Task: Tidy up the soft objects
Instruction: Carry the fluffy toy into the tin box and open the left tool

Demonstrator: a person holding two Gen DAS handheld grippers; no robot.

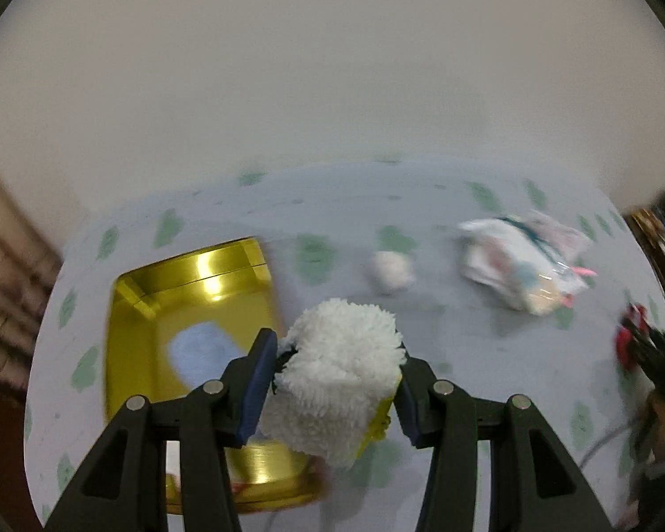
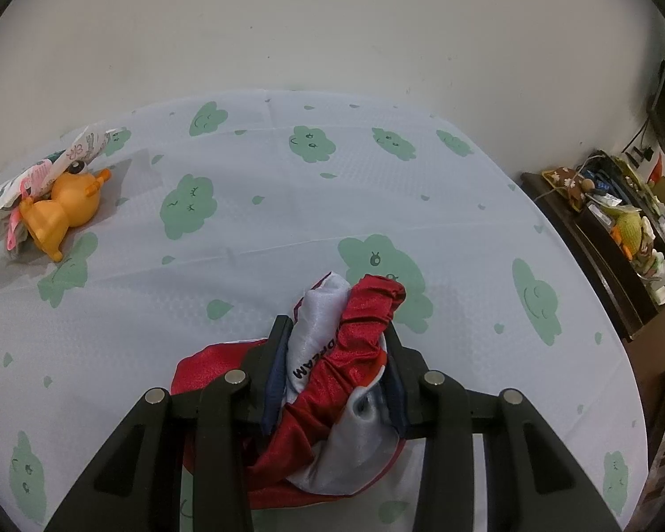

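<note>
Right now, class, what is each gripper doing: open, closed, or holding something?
Left gripper: closed on a fluffy white cloth.
Right gripper: closed on a red and white satin fabric item.

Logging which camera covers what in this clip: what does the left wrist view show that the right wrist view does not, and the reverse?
Left wrist only: the left gripper shut on a white fluffy cloth, a gold tin with a light blue soft item inside, and a small white ball.

Right wrist only: the right gripper shut on a red and white satin pouch, an orange toy animal, and a cluttered dark shelf.

Both: the cloud-print tablecloth and the pale wall.
</note>
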